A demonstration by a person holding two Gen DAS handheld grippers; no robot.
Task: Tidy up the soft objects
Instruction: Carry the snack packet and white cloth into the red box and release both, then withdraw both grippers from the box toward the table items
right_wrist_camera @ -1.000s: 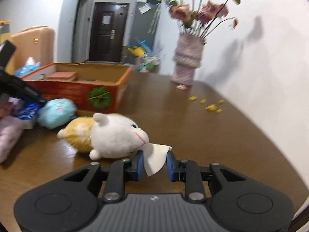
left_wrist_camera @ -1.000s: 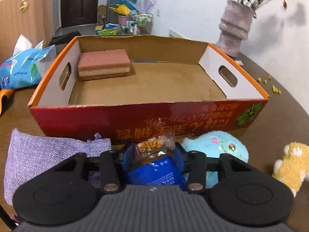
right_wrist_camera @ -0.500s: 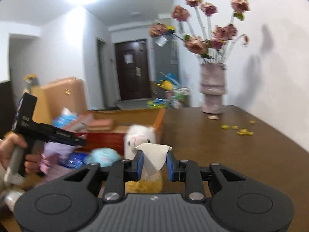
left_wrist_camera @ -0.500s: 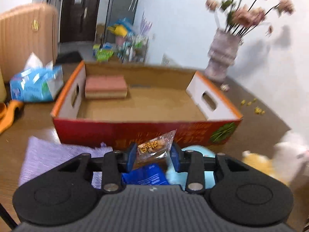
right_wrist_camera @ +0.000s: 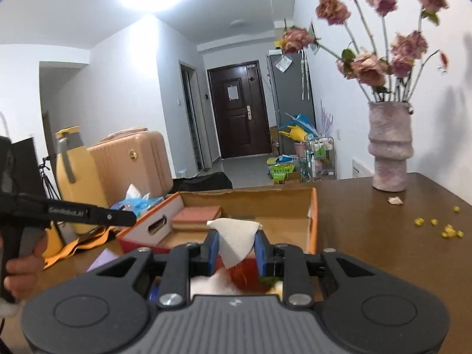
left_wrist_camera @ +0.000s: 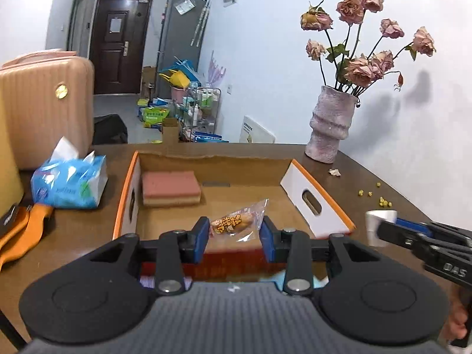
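Your left hand-held gripper (left_wrist_camera: 233, 237) grips the snack packet (left_wrist_camera: 237, 221) – the cardboard box (left_wrist_camera: 317, 203) lies just ahead, below it; the right hand-held gripper (right_wrist_camera: 236, 249) pinches a plush's white tag (right_wrist_camera: 236, 236).

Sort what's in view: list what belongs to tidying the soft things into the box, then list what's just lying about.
Job: cardboard box; pink sponge inside it; snack packet in left gripper; plush toy's white tag in right gripper.

Lying about: flower vase; tissue pack; suitcase; yellow crumbs.
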